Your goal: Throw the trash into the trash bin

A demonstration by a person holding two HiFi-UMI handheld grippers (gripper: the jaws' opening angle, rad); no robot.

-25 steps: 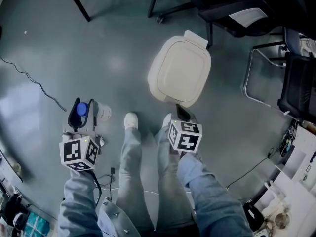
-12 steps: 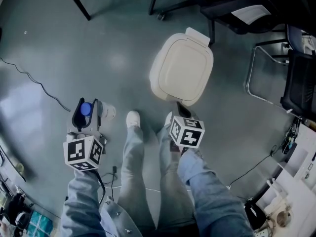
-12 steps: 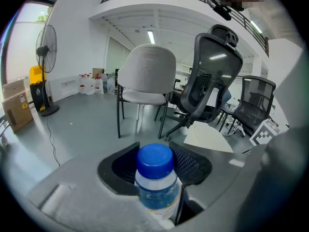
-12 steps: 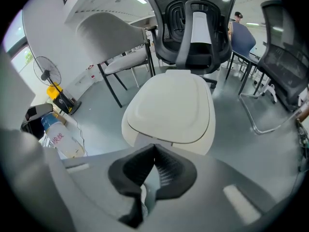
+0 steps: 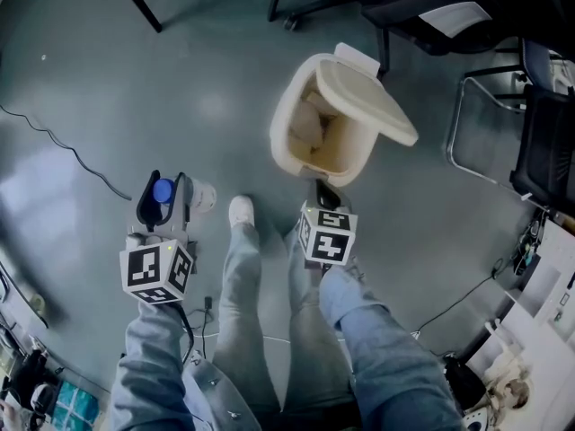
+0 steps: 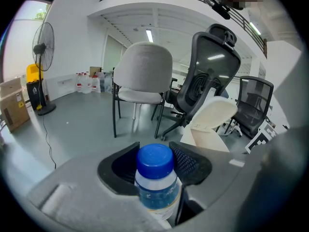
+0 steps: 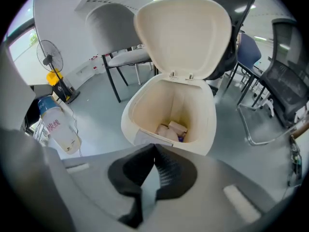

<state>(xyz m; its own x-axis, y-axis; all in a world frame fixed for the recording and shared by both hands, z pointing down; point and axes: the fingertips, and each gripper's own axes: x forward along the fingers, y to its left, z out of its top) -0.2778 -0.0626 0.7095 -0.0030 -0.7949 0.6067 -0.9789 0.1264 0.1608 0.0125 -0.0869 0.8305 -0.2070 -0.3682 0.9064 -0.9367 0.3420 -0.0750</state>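
A dark cable (image 5: pixel 56 147) trails over the grey floor (image 5: pixel 216 70) far to the left of the trash bin (image 5: pixel 280 126); nearer, but still well left of the bin and below it in the head view, the left tongs (image 5: pixel 166 196) hold a small white bottle (image 5: pixel 199 196) with a blue cap, the jaws set fairly wide and pressing on its sides; in the left gripper view the bottle (image 6: pixel 154 178) stands between the dark pads of those tongs (image 6: pixel 154 164) with its cap towards the bin, which shows off to the right past the jaws; the bottle is outside the bin and held above the floor; between these tongs and the bin a white shoe (image 5: pixel 239 214) and grey trouser legs point towards it; the bin is cream, its hinged lid (image 5: pixel 364 97) raised and tipped away to the right, with pale scraps of trash (image 5: pixel 307 129) lying inside; just below the bin's near rim the right tongs (image 5: pixel 327 197) point steeply down, their jaws closed together with nothing between them; the right gripper view looks past these closed tongs (image 7: pixel 153 151) into the open bin (image 7: pixel 208 129), where the trash (image 7: pixel 170 129) sits at the bottom; dark office chairs (image 5: pixel 539 151) stand to the right of the bin.
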